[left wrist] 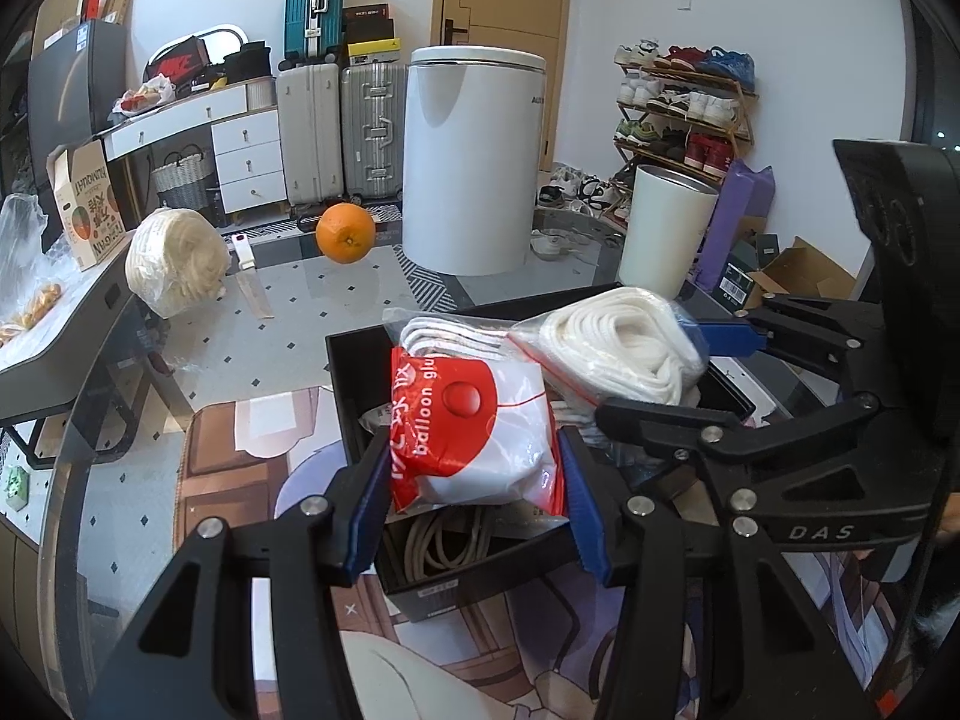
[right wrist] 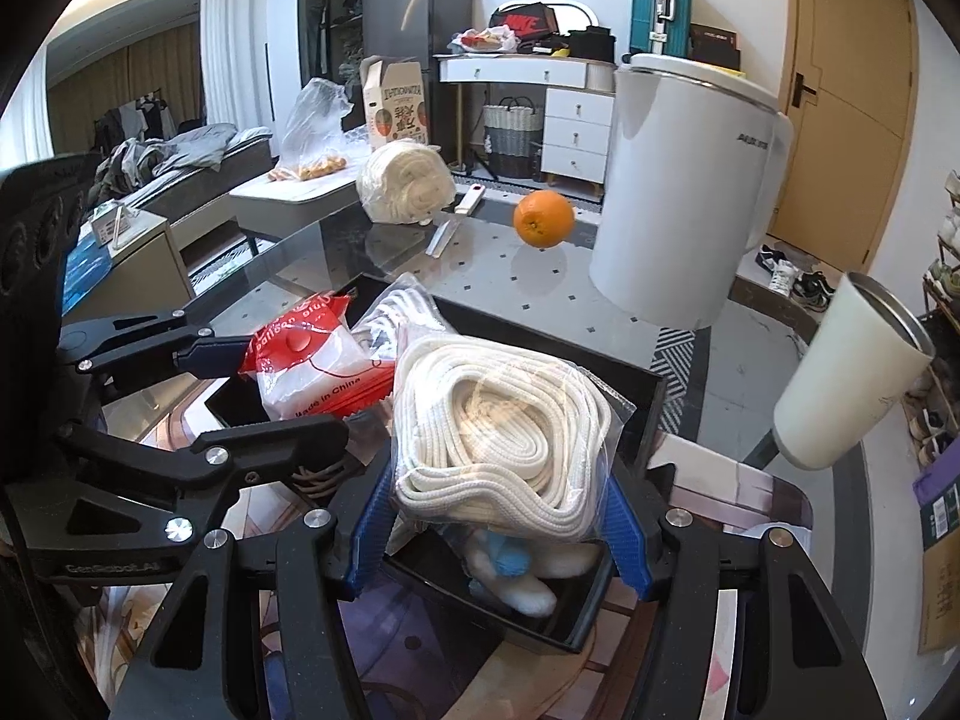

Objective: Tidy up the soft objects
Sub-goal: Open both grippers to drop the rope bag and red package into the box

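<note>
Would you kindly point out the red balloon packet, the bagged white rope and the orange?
red balloon packet (left wrist: 474, 450), left wrist view, on its white front below the red dot.
bagged white rope (right wrist: 501, 438), right wrist view, on the coil's middle.
orange (left wrist: 346, 233), left wrist view, on its peel.

White walls, tan door at back. Suitcases stood by a white drawer desk. Shoe rack was against the right wall. Floor was pale tile with dark diamonds. Curtains and a bed showed at far left.
</note>
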Action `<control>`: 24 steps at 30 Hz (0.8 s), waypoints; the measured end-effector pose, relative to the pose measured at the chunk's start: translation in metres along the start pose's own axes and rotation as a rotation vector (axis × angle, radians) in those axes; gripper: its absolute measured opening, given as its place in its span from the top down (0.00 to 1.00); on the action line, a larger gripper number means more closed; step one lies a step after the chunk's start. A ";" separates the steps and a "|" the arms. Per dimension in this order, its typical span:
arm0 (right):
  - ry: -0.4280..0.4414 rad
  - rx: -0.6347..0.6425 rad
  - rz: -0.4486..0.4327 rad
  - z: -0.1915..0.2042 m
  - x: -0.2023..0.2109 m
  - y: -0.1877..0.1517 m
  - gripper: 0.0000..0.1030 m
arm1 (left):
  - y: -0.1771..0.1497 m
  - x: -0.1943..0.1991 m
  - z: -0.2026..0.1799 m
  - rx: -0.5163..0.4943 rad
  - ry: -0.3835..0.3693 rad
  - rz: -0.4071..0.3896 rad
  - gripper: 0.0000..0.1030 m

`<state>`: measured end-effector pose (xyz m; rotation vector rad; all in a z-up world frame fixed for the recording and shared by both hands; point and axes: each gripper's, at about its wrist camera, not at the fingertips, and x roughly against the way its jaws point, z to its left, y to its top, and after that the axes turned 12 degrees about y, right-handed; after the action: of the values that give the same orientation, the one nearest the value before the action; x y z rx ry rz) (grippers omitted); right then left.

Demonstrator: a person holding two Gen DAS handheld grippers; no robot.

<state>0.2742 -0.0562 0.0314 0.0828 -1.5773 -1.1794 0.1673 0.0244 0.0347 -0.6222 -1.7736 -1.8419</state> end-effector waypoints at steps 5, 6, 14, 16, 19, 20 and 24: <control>0.007 0.000 0.012 0.000 -0.008 0.001 0.40 | -0.001 0.002 0.001 0.003 -0.006 -0.004 0.49; 0.003 0.006 0.013 0.001 -0.007 0.001 0.39 | -0.001 0.002 0.001 0.002 -0.007 -0.003 0.49; -0.014 0.048 -0.014 0.005 0.019 -0.003 0.14 | 0.000 0.000 0.001 0.011 -0.010 -0.003 0.48; -0.018 0.052 -0.020 0.005 0.025 -0.005 0.14 | 0.000 -0.002 0.000 0.012 -0.007 -0.002 0.47; -0.034 0.041 -0.025 0.001 0.030 -0.008 0.14 | 0.001 -0.005 -0.002 0.012 -0.010 -0.006 0.40; -0.036 0.037 -0.026 0.000 0.031 -0.010 0.14 | 0.001 -0.005 -0.003 0.010 -0.007 -0.007 0.38; -0.042 0.017 -0.032 -0.004 0.036 -0.014 0.14 | 0.000 -0.002 -0.009 -0.015 -0.001 -0.005 0.28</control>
<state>0.2559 -0.0873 0.0460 0.0961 -1.6281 -1.1997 0.1690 0.0158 0.0331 -0.6250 -1.7656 -1.8599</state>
